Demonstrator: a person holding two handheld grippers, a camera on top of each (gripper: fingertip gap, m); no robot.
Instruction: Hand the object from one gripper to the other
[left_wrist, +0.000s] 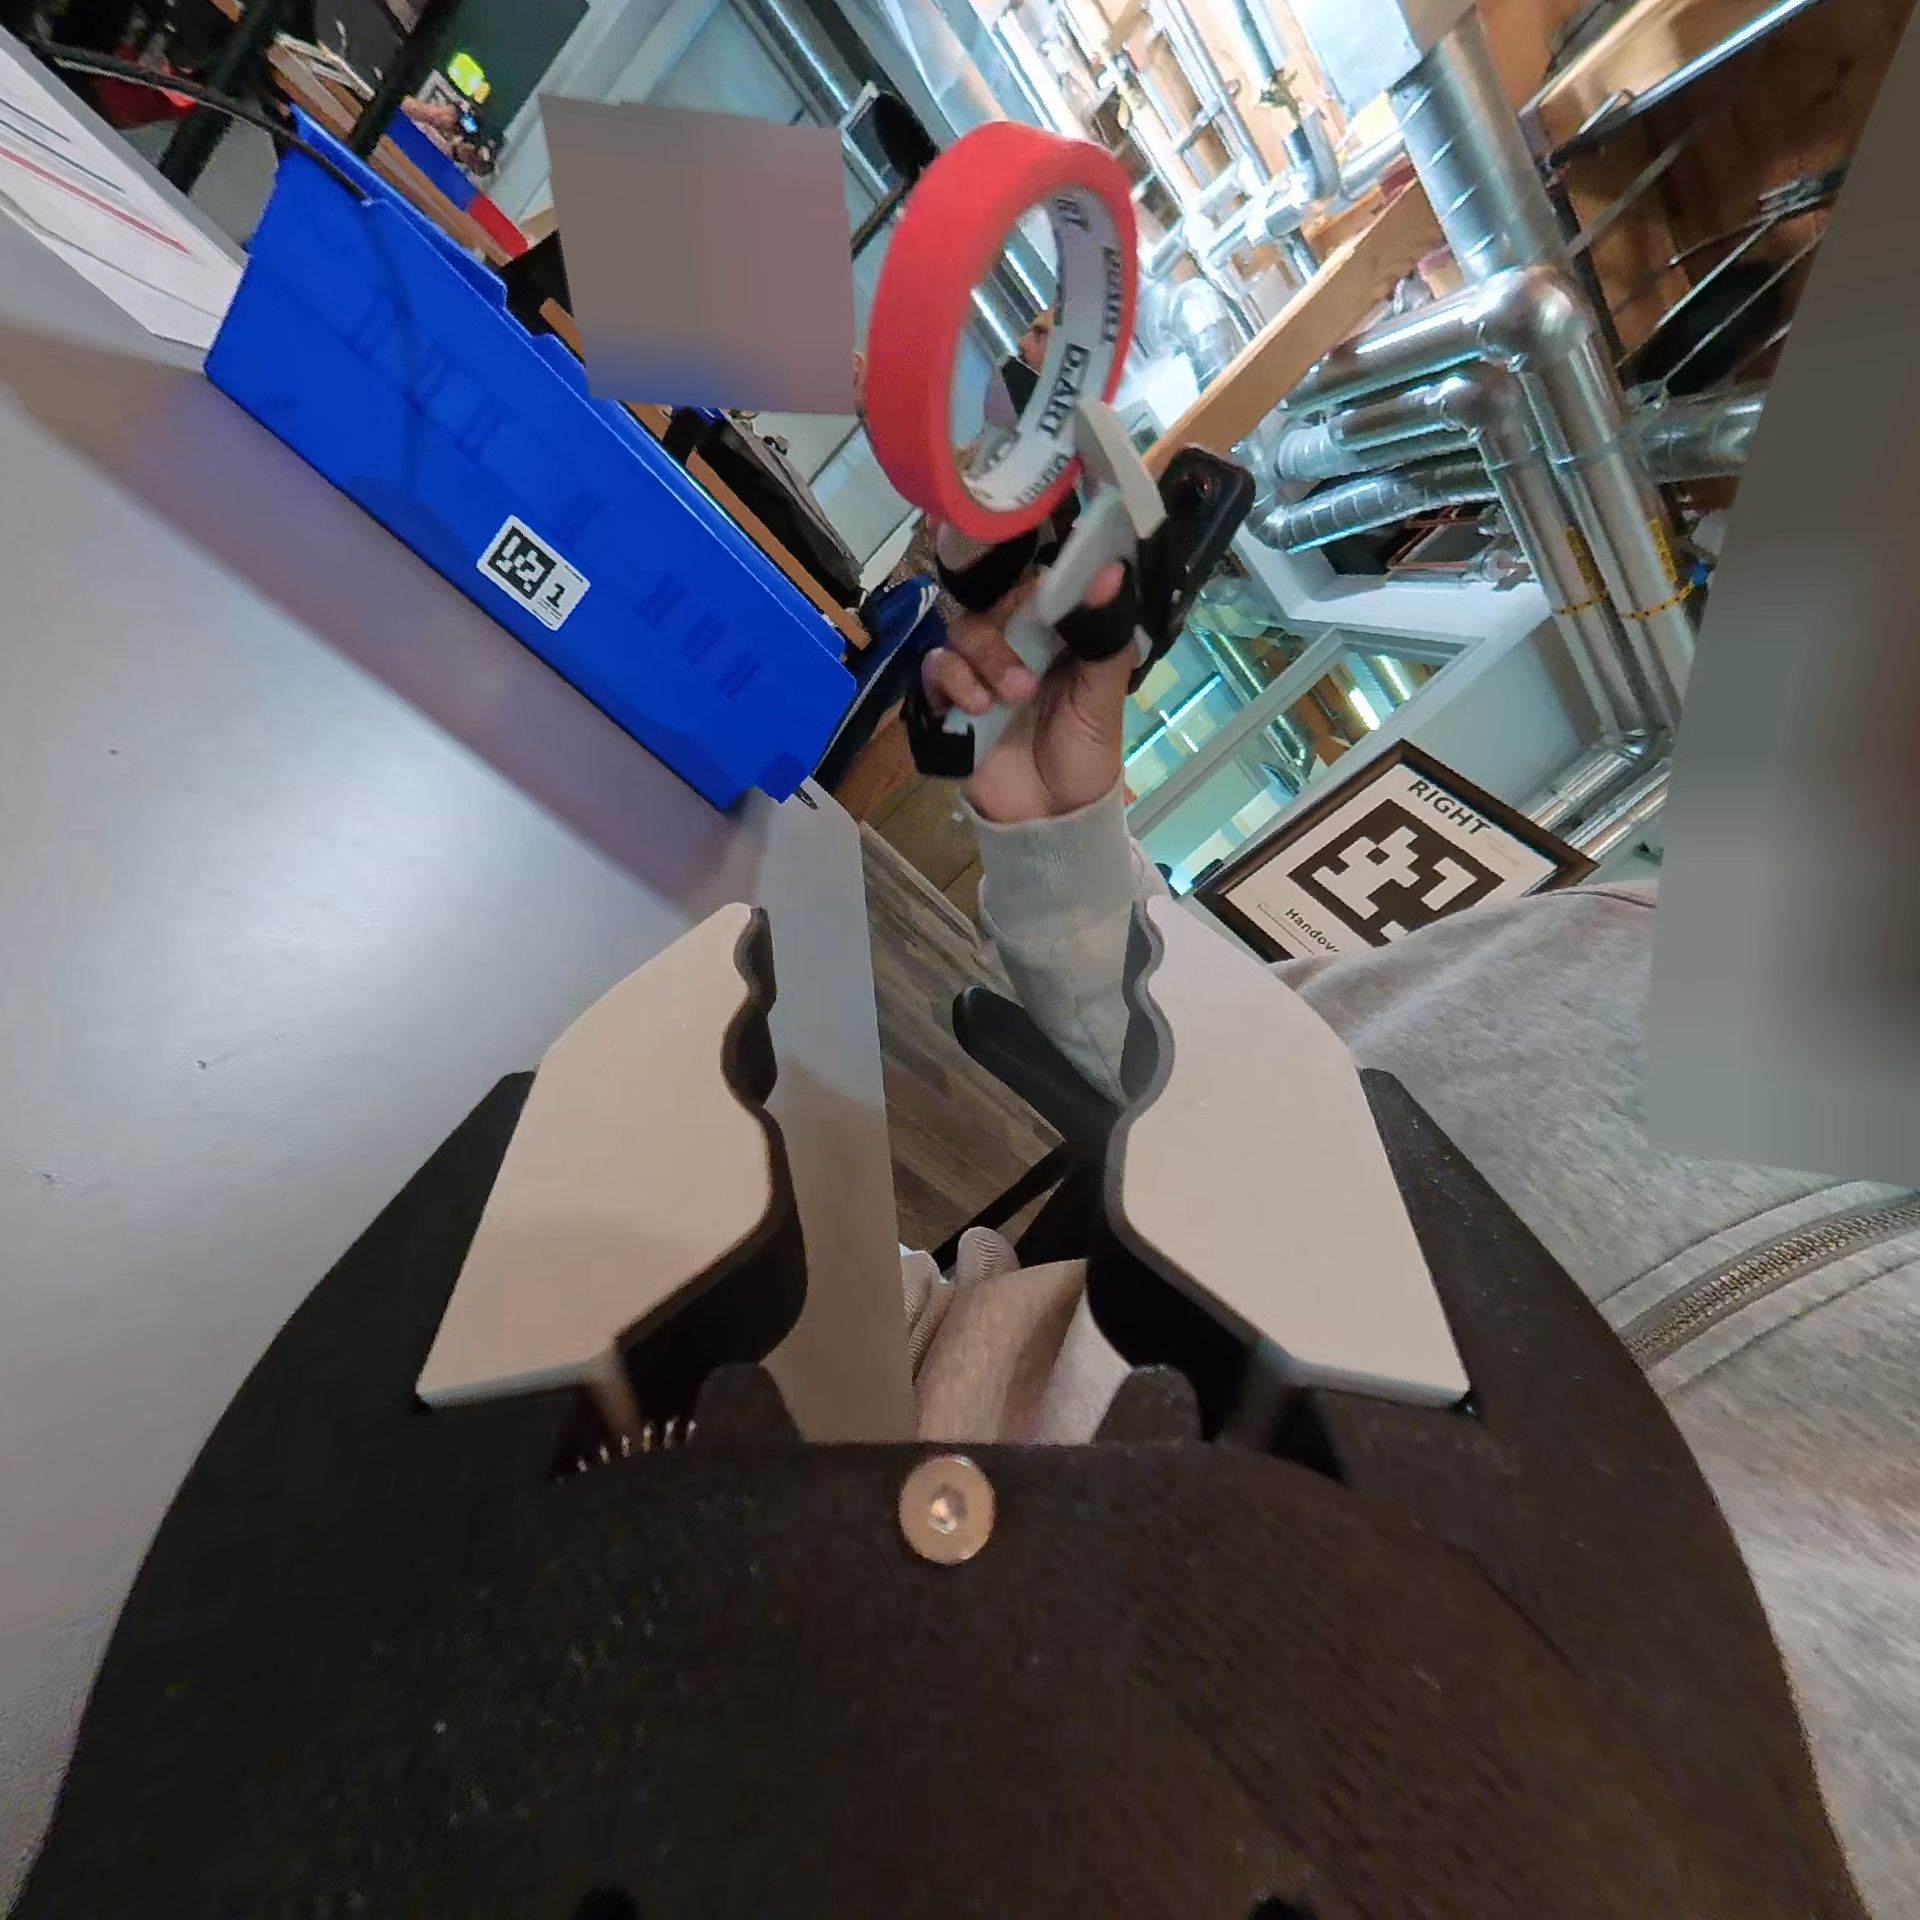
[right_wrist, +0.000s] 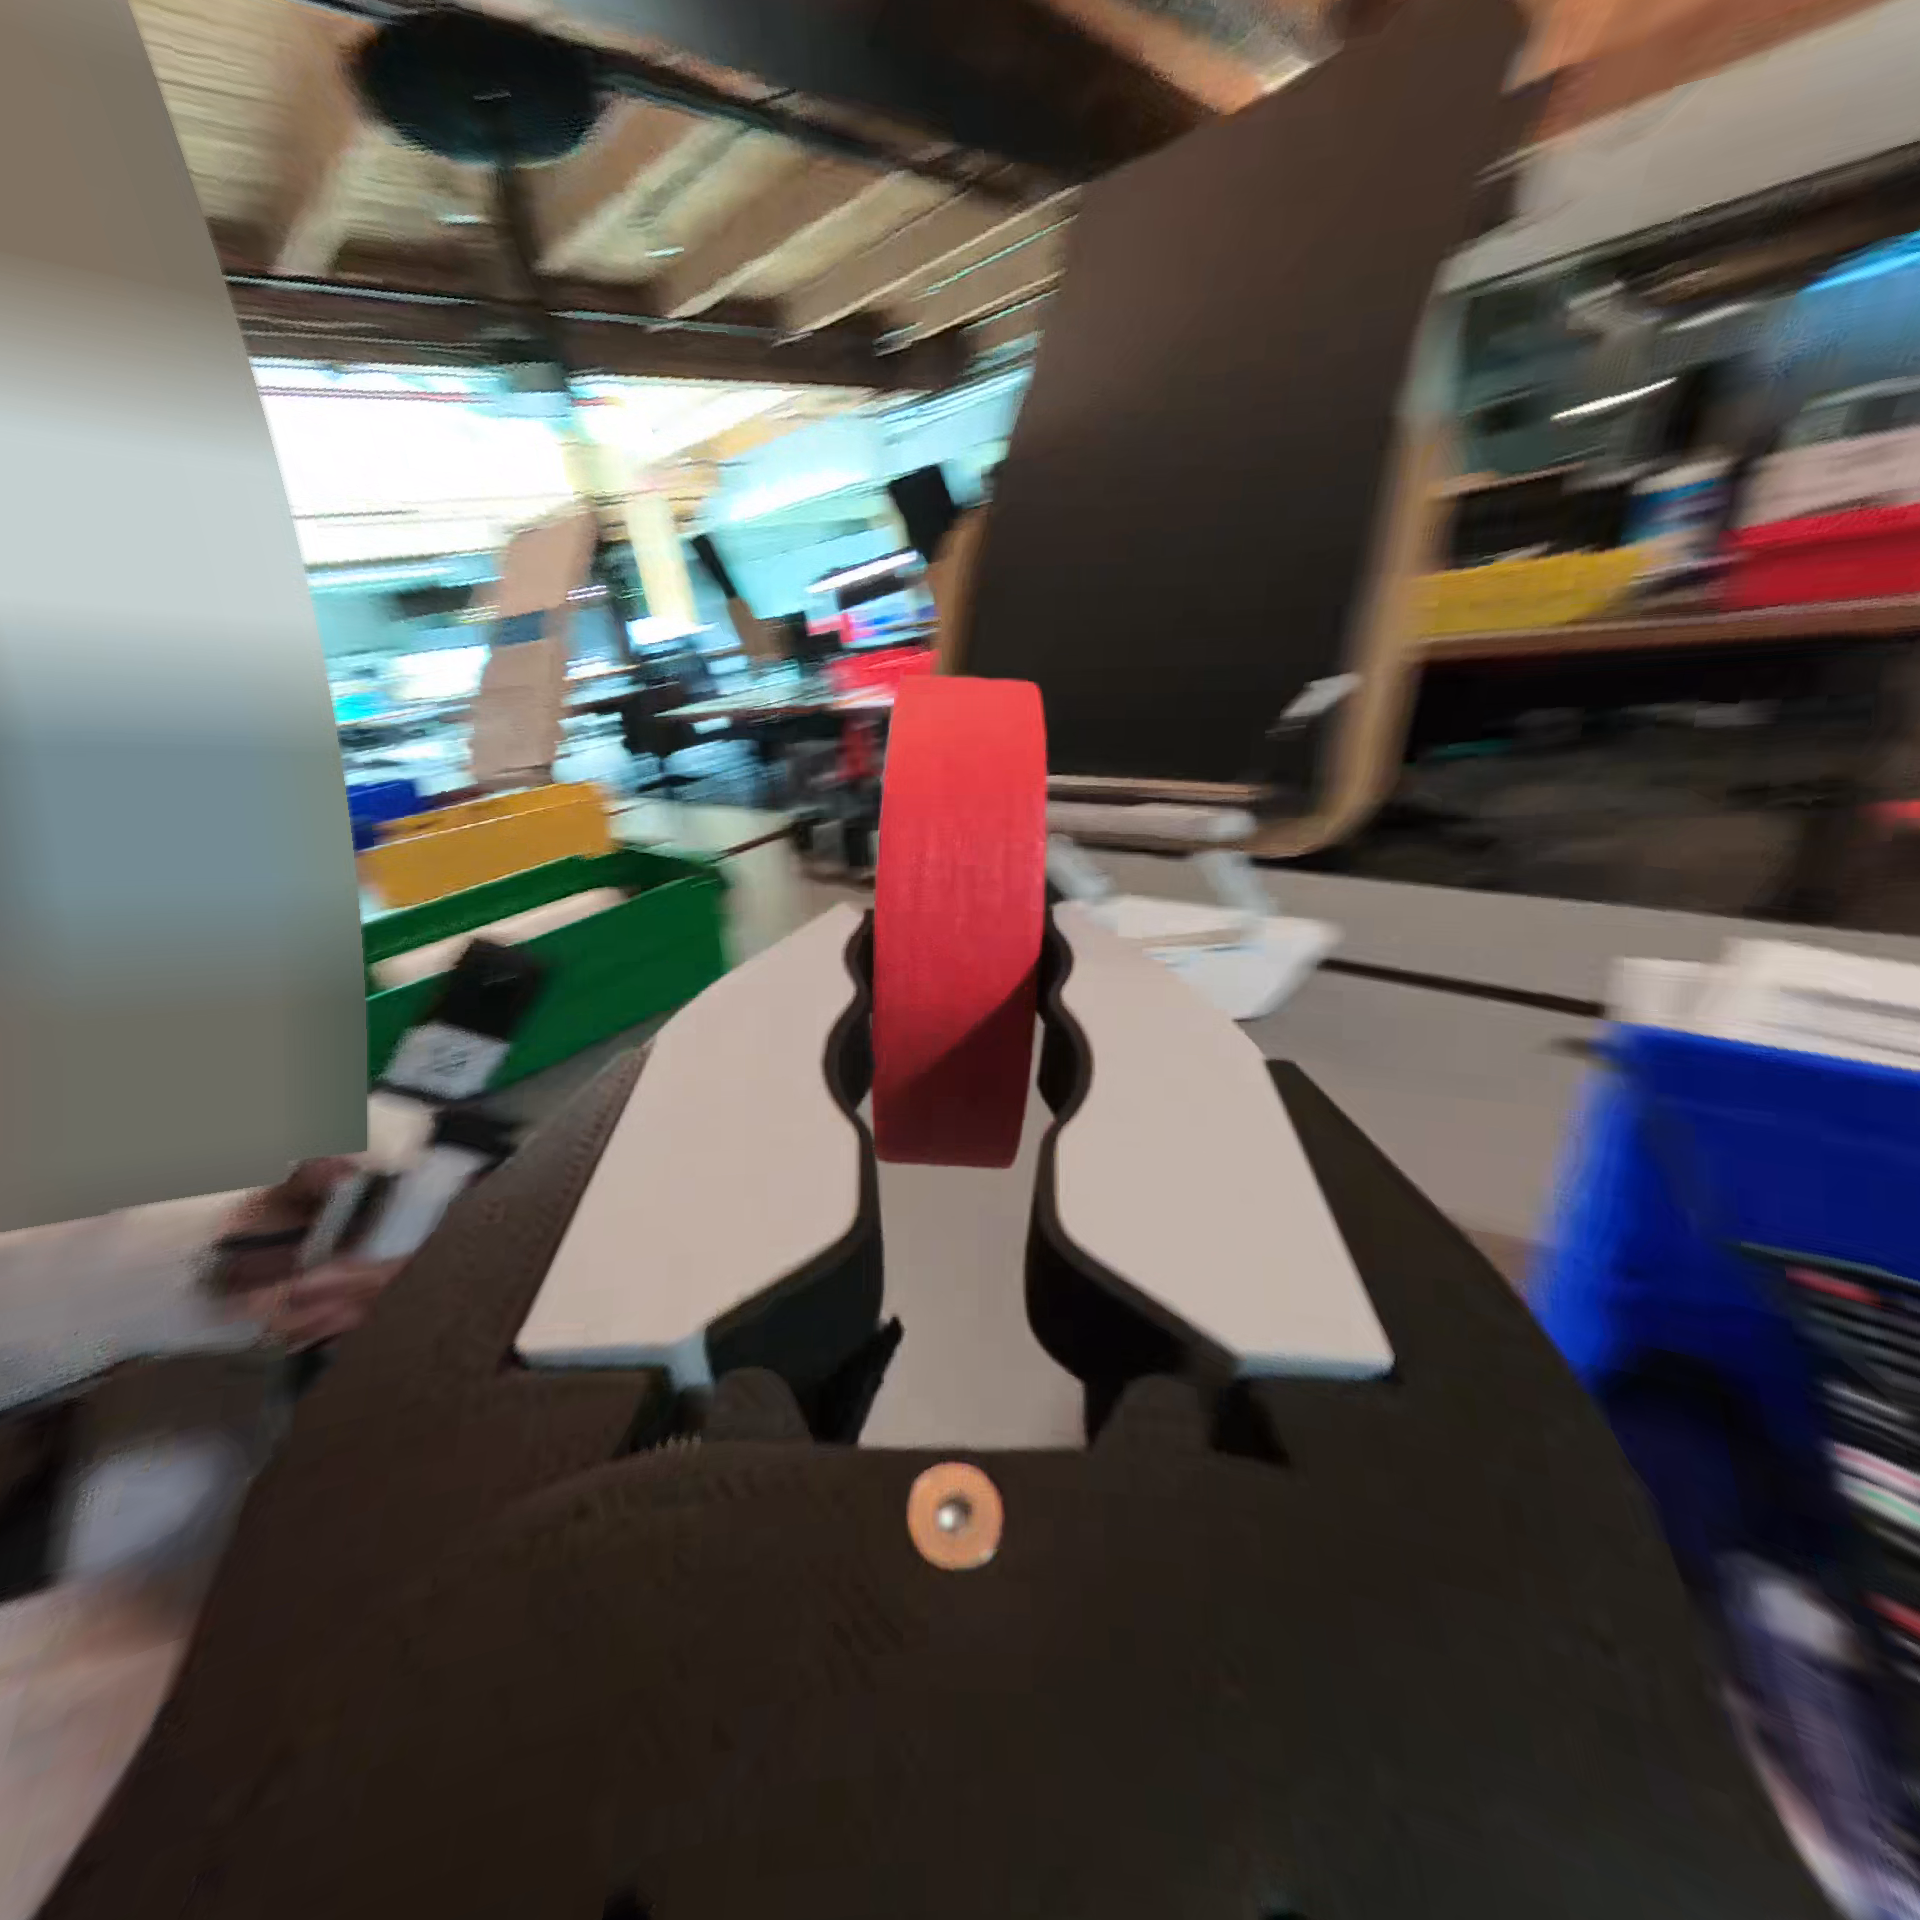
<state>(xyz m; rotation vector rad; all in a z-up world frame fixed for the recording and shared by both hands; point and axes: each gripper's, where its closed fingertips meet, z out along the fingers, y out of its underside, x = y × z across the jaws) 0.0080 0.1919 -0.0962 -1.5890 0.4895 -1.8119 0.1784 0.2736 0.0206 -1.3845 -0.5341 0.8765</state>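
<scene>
A roll of red tape (right_wrist: 958, 914) with a white printed core stands on edge between the pads of my right gripper (right_wrist: 956, 951), which is shut on it and holds it up in the air. In the left wrist view the same roll (left_wrist: 935, 322) shows high at the centre, held by the right gripper (left_wrist: 1070, 488) in a person's hand (left_wrist: 1060, 717). My left gripper (left_wrist: 951, 945) is open and empty, low near the grey table's edge (left_wrist: 821, 935), well apart from the roll.
A blue bin (left_wrist: 499, 488) with a square marker sticker sits on the grey table (left_wrist: 260, 883); it also shows in the right wrist view (right_wrist: 1714, 1195). A framed marker sign (left_wrist: 1392, 862) stands at the right. A green bin (right_wrist: 582, 956) and a dark chair (right_wrist: 1226, 499) lie beyond. The tips of one gripper are about 25 cm away from the tips of the other.
</scene>
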